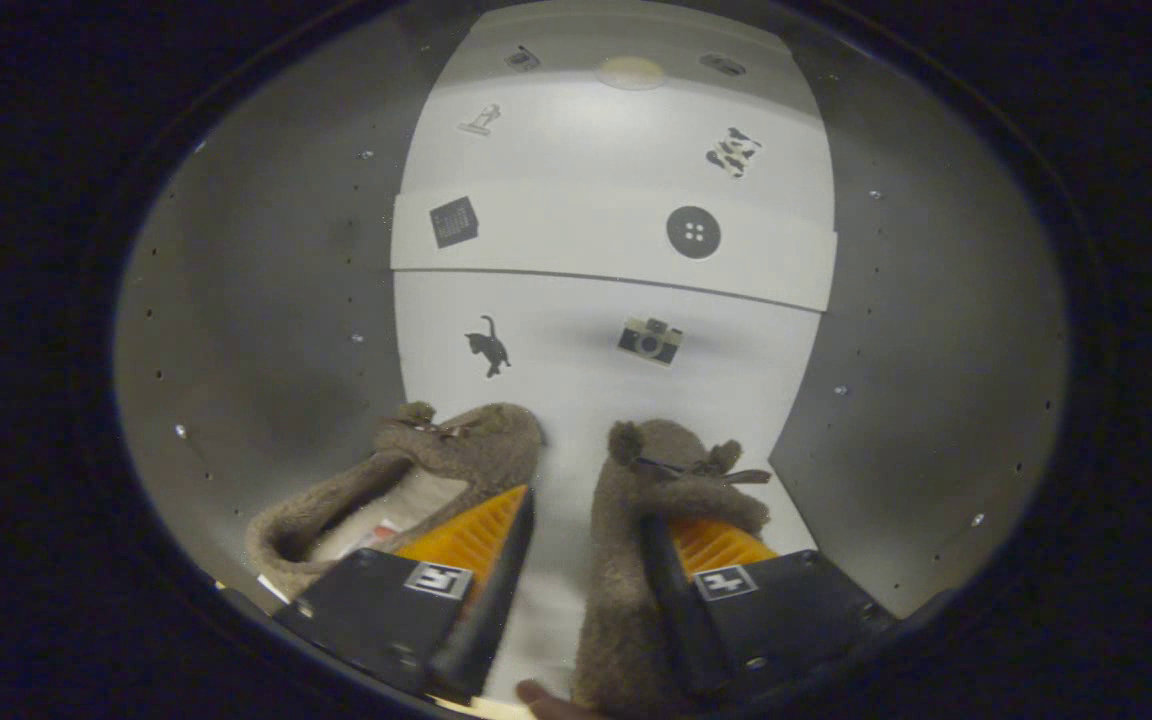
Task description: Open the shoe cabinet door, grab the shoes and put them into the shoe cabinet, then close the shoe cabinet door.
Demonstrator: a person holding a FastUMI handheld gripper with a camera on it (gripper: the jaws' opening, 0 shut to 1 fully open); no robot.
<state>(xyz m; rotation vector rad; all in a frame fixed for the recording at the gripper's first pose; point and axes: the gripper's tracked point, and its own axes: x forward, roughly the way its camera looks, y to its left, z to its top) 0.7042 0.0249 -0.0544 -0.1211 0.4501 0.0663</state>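
Hand-held gripper [576,560] | fingers apart | reaching into shoe cabinet [266,300] | over slippers [636,540]

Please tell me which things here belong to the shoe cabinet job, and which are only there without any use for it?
For the job:
- left slipper
- right slipper
- cabinet side wall
- shelf
- claw, open, fingers spread with bare cabinet floor between them

Only there:
- stickers on the back panel: cat, camera, button
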